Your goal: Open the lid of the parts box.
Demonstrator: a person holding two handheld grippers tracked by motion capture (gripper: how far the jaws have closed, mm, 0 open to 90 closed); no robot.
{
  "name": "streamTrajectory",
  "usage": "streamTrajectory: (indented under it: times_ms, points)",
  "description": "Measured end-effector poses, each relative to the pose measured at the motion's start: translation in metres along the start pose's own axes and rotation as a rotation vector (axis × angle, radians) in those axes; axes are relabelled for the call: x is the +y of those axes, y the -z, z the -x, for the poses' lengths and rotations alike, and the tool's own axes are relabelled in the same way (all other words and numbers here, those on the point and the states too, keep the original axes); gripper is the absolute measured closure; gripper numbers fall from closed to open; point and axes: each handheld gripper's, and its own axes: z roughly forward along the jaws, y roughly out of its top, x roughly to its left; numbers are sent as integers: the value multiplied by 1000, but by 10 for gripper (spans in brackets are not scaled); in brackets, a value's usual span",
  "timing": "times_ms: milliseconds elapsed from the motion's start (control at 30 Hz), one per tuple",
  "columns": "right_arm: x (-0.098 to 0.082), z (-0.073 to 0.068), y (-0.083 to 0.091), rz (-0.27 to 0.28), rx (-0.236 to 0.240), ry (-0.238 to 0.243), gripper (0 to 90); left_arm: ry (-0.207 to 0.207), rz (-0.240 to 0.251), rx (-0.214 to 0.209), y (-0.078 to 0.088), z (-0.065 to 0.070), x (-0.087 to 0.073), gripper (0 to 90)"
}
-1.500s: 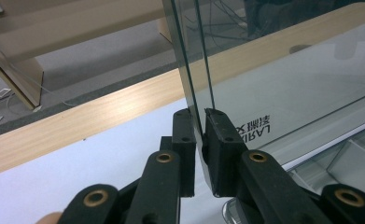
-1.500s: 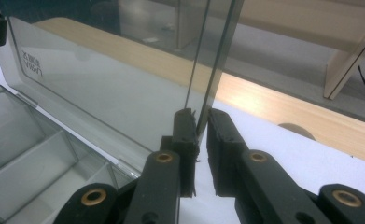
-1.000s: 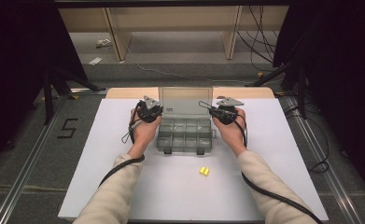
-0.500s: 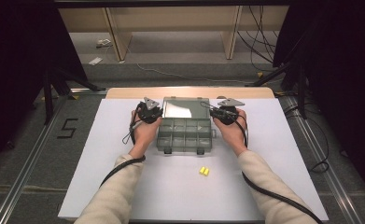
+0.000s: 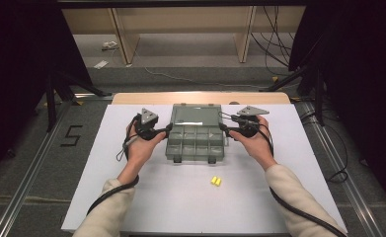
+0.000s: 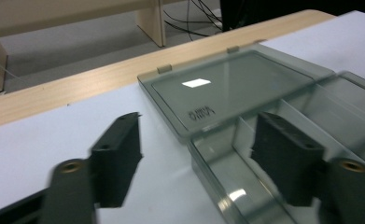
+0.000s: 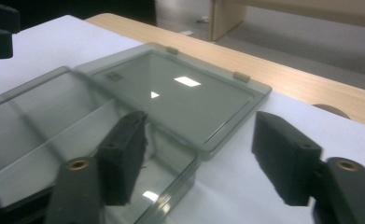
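Observation:
A translucent grey compartment box (image 5: pixel 195 143) lies on the white table top, its lid (image 5: pixel 196 116) folded back flat behind it. My left gripper (image 5: pixel 168 130) is at the box's left rear corner, jaws open. In the left gripper view (image 6: pixel 196 128) one jaw stands over the table and the other over a compartment, and neither touches the wall (image 6: pixel 208 163). My right gripper (image 5: pixel 223 127) is at the right rear corner, open. It straddles the lid's corner (image 7: pixel 217 140) in the right gripper view (image 7: pixel 201 123). The jaws of both have just been opening, and no pad presses on the box.
A small yellow piece (image 5: pixel 215 181) lies on the white sheet (image 5: pixel 299 163) in front of the box. A wooden table edge (image 5: pixel 141 98) runs behind the lid. Beyond it are floor, cables and shelf legs. A "5" (image 5: pixel 72 136) marks the floor at left.
The lid stood raised between the two grippers and now lies flat behind the box. Both grippers have opened, let it go and drawn slightly outward.

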Motion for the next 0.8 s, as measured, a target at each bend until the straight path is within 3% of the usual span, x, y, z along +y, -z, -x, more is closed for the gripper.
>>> streamTrajectory:
  times_ms: [167,233,267,433,600,800]
  points:
    - [-8,-10,23,1,63,21,262,-40,-46,-24,26,2,-10,126]
    - [-14,-17,34,-5,96,35,247,-52,-61,-28,31,4,-13,20]
    - [-16,-19,37,-7,107,38,241,-62,-76,-47,38,6,-17,0]
    - [-33,-35,54,-56,166,71,238,-64,-79,-58,55,9,-30,0]
    - [-42,-47,66,-72,218,96,230,-69,-93,-79,66,14,-43,0]
    - [-51,-59,72,-98,262,117,233,-76,-87,-94,78,22,-54,0]
